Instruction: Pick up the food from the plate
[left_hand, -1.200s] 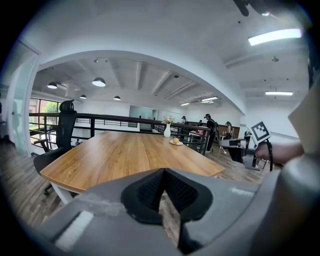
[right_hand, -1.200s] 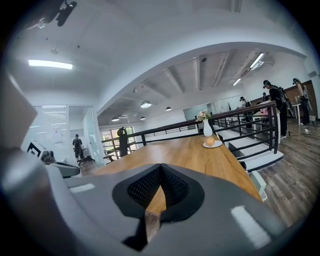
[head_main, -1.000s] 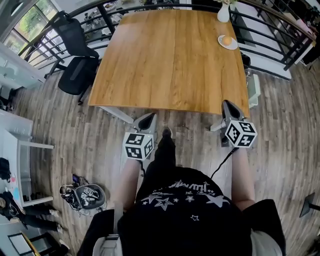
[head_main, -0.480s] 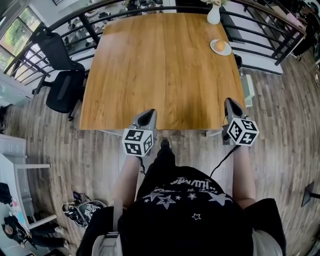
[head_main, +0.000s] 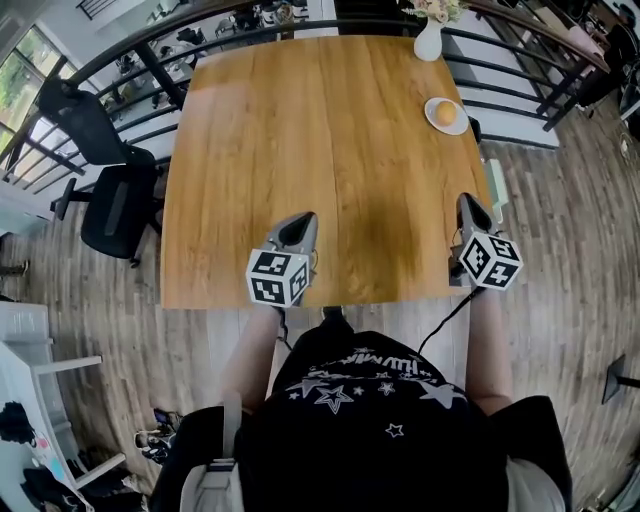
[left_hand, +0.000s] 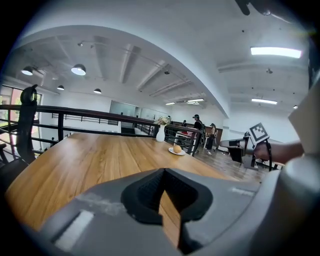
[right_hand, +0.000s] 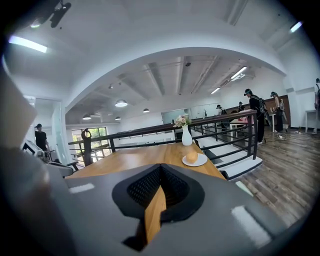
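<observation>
A wooden table (head_main: 300, 150) fills this railed mezzanine. The round orange food (head_main: 446, 112) sits on its white plate (head_main: 461, 124) at the far right corner, beside a vase (head_main: 428, 44). The left gripper (head_main: 299, 219) and right gripper (head_main: 468, 202) hover at the near edge, jaws closed and empty (probably because the food is well out of reach).
</observation>
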